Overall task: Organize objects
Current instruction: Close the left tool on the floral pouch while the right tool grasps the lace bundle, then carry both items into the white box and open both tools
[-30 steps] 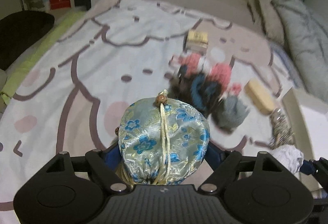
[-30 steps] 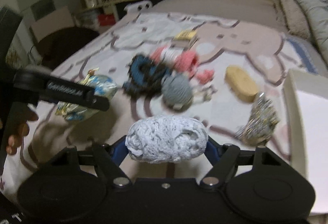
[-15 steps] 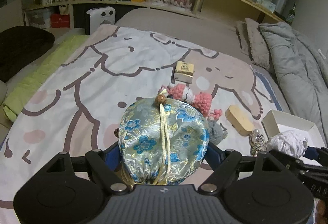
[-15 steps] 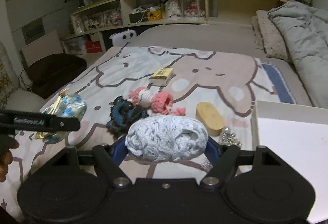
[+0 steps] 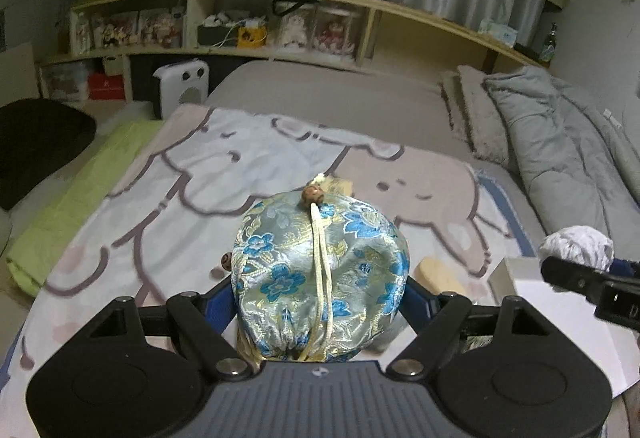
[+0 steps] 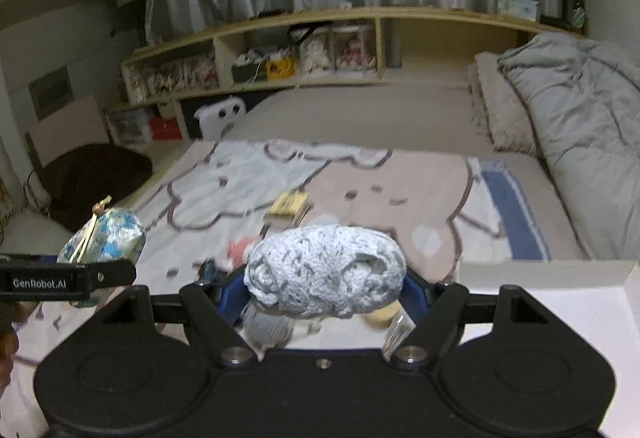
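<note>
Pouch [image 5: 320,278] fills left tool [image 5: 320,302]; right tool [image 6: 324,290] clasps yarn [image 6: 324,270], perhaps hiding clutter.

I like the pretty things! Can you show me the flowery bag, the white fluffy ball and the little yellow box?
flowery bag [image 5: 320,278]: left wrist view, middle of its blue-flowered cloth.
white fluffy ball [image 6: 324,270]: right wrist view, middle of the knit.
little yellow box [image 6: 289,204]: right wrist view, its top face.

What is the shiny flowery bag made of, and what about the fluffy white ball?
The bag in the left gripper looks like silky brocade cloth: it shines, with woven blue and gold flowers, a cream cord and a wooden-looking bead. The white ball in the right gripper looks like knitted or crocheted yarn, soft and matte, with visible loops. Which fibre it is cannot be told.
</note>
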The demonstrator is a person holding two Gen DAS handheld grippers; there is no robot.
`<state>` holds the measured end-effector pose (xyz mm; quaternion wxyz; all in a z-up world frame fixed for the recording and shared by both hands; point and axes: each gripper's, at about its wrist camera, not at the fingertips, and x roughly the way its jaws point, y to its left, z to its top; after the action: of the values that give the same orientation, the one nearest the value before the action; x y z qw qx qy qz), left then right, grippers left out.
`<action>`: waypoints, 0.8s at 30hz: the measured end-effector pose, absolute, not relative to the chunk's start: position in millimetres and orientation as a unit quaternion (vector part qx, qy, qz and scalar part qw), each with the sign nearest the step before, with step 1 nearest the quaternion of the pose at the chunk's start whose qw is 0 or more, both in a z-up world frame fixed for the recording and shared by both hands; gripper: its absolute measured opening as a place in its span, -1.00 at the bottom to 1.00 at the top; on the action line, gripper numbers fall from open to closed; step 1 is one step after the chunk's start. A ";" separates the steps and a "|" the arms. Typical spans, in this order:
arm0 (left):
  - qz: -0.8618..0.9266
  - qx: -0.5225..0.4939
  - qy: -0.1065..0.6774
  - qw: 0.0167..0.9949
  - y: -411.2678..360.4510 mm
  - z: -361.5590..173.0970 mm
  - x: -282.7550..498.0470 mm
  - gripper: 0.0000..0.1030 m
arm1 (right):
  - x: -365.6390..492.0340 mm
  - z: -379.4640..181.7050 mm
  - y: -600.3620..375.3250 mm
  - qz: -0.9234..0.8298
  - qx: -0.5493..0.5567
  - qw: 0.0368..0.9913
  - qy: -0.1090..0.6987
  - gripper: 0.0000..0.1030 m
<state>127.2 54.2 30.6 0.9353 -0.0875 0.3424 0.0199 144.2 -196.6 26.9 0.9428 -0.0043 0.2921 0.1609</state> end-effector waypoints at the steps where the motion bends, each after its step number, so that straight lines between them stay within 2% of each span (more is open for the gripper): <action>1: 0.016 -0.085 0.340 0.937 47.9 34.0 132.3 0.59 | 147.6 31.1 -202.4 0.154 -0.006 0.944 0.290 0.49; 12: -0.071 -0.067 0.328 0.939 -57.6 48.1 186.6 0.59 | 180.4 47.1 -297.5 0.075 -0.014 0.952 0.297 0.49; 24: -0.158 -0.037 0.365 0.917 -178.3 -0.6 228.7 0.59 | 210.6 10.7 -391.6 0.018 -0.006 0.941 0.337 0.49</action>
<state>228.7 -178.3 -0.6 0.9165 -0.0370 0.3654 -0.1584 210.6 -391.6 10.7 0.9413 -0.0055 0.3370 0.0184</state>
